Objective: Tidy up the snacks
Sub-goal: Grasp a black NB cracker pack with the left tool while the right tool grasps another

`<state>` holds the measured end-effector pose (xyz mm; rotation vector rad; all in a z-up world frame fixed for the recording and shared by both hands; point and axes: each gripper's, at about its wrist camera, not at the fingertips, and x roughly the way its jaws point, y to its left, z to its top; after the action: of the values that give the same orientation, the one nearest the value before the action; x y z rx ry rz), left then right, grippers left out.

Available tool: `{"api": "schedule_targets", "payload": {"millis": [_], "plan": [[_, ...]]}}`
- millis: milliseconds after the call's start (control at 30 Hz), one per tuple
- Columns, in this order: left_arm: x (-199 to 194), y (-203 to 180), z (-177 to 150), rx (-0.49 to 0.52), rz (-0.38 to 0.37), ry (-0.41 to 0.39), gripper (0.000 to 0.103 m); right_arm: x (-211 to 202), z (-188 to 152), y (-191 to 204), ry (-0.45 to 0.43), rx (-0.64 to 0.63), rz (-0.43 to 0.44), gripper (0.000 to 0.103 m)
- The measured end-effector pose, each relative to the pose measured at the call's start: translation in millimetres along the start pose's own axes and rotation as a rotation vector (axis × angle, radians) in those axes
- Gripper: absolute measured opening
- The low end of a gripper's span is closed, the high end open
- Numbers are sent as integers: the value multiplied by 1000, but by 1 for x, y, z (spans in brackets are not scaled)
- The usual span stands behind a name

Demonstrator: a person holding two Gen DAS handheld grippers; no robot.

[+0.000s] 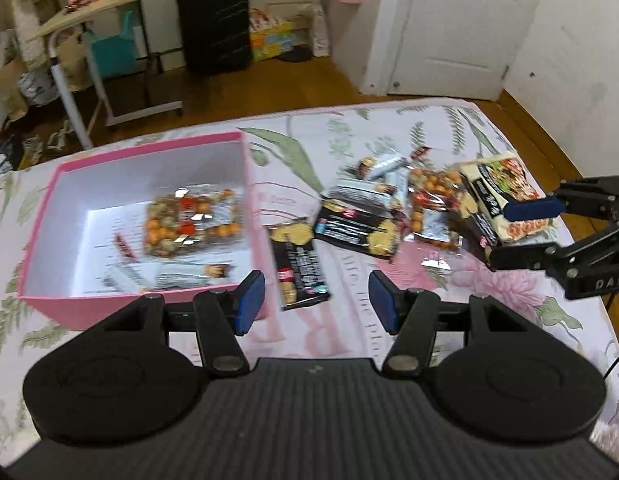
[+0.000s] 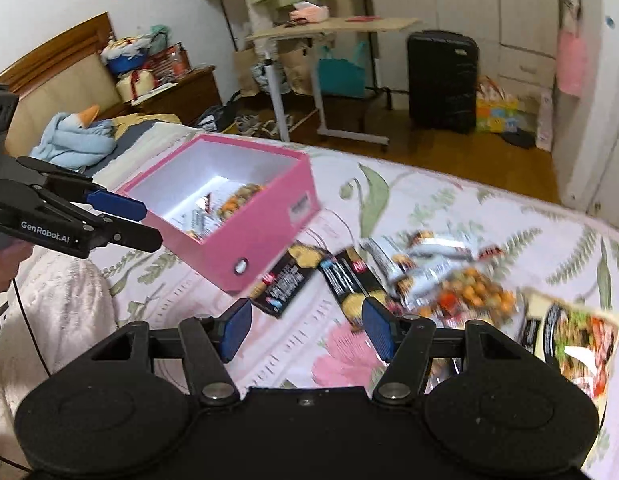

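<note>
A pink box [image 1: 69, 308] [image 2: 261, 236] stands on the bed and holds a bag of orange and green snack balls [image 1: 189, 220] and some bars. To its right lie loose snacks: two black cracker packets [image 1: 299, 268] [image 2: 283, 284], grey bars [image 1: 383, 166], another snack-ball bag [image 1: 433, 196] [image 2: 469, 292] and a noodle packet [image 1: 497, 196] [image 2: 577, 340]. My left gripper [image 1: 317, 302] [image 2: 149, 224] is open above the nearest cracker packet, by the box's right corner. My right gripper [image 2: 308, 330] [image 1: 525, 232] is open over the pile with nothing between its fingers.
The snacks lie on a floral bedsheet [image 1: 349, 340], whose far edge drops to a wooden floor. Beyond stand a rolling side table [image 2: 329, 26], a black suitcase [image 1: 213, 24] and a white door [image 1: 461, 20]. A blue towel [image 2: 73, 140] lies at the bed's left.
</note>
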<state>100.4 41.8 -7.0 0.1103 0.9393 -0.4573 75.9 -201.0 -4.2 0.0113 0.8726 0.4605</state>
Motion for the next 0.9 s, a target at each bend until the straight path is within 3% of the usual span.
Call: {"api": "schedule_targets", "payload": {"millis": [267, 600, 900], "plan": [[75, -22, 14, -58, -61, 50, 56, 54, -20, -11, -3, -96, -28, 66], [179, -15, 15, -338, -124, 101, 53, 146, -14, -19, 24, -367, -14, 66], [218, 0, 11, -491, -152, 121, 50, 184, -6, -36, 109, -359, -11, 67]]}}
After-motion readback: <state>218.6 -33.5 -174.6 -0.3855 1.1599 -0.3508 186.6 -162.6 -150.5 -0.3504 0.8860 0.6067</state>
